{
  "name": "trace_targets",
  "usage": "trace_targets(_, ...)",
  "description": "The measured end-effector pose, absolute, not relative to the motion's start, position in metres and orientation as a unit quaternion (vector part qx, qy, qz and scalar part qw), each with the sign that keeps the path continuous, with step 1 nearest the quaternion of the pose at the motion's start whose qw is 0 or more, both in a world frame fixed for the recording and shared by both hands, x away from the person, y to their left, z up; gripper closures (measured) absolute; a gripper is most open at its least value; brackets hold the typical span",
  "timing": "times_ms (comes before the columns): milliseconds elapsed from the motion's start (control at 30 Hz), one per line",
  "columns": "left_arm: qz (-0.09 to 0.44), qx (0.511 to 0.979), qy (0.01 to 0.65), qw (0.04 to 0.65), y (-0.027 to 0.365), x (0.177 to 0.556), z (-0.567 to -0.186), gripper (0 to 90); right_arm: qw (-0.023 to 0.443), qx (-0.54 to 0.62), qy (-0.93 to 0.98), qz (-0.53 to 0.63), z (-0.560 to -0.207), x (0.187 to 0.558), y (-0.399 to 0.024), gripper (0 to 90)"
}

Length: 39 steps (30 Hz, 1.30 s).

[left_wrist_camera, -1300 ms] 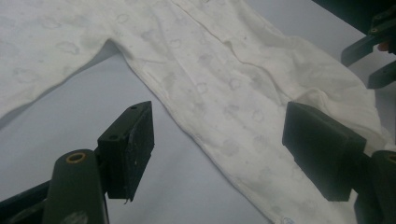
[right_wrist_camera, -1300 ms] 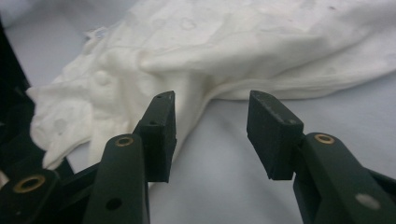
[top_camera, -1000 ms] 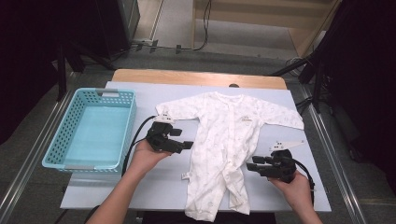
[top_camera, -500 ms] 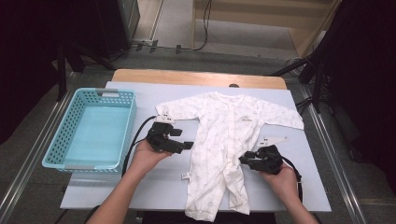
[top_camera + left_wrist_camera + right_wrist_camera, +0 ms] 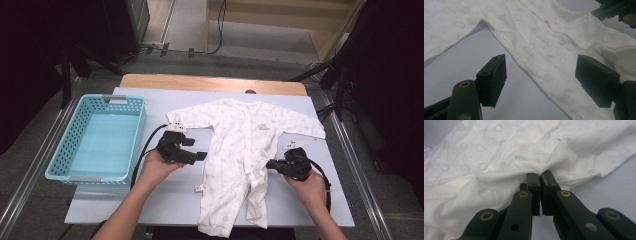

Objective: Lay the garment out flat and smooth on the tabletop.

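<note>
A white baby romper (image 5: 240,150) with a faint cloud print lies spread flat on the pale table (image 5: 160,200), sleeves out, legs toward me. My right gripper (image 5: 270,163) has just been closing and is shut on the romper's right side edge; in the right gripper view the cloth (image 5: 499,170) bunches at the pinched jaw tips (image 5: 539,175). My left gripper (image 5: 202,156) hovers open at the romper's left side edge. In the left gripper view the garment's seam (image 5: 536,72) runs between its spread pads (image 5: 495,75) without touching them.
A light blue plastic basket (image 5: 65,155) stands at the table's left, with nothing in it. A wooden board (image 5: 210,82) lines the far edge. Metal rails run along both table sides, and dark stands and cables sit beyond.
My right gripper moved left to the romper's side edge and closed on the fabric, bunching it. The left gripper stayed where it was, still open.
</note>
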<state>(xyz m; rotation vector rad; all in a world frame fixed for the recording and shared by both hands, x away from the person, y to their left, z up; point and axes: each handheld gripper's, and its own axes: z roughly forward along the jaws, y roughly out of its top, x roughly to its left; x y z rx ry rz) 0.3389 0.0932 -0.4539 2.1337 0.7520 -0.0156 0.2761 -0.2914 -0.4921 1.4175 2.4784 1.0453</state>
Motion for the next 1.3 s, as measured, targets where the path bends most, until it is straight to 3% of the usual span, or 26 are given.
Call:
trace_targets(267, -0.006, 0.854, 0.301, 0.423, 0.093, 0.339, -0.454, 25.6, 0.067, 0.478, 0.802, 0.353, -0.482, 0.275, -0.308, 83.5)
trace_targets(367, -0.006, 0.855, 0.301, 0.423, 0.093, 0.339, -0.454, 25.6, 0.07, 0.478, 0.8, 0.355, -0.485, 0.275, -0.311, 66.4)
trace_targets(500, -0.006, 0.854, 0.301, 0.424, 0.094, 0.339, -0.454, 25.5, 0.073, 0.487, 0.787, 0.371, -0.478, 0.266, -0.319, 55.2)
trace_targets(1300, -0.007, 0.855, 0.303, 0.421, 0.093, 0.339, -0.455, 25.5, 0.006, 0.446, 0.81, 0.381, -0.481, 0.206, -0.296, 55.9)
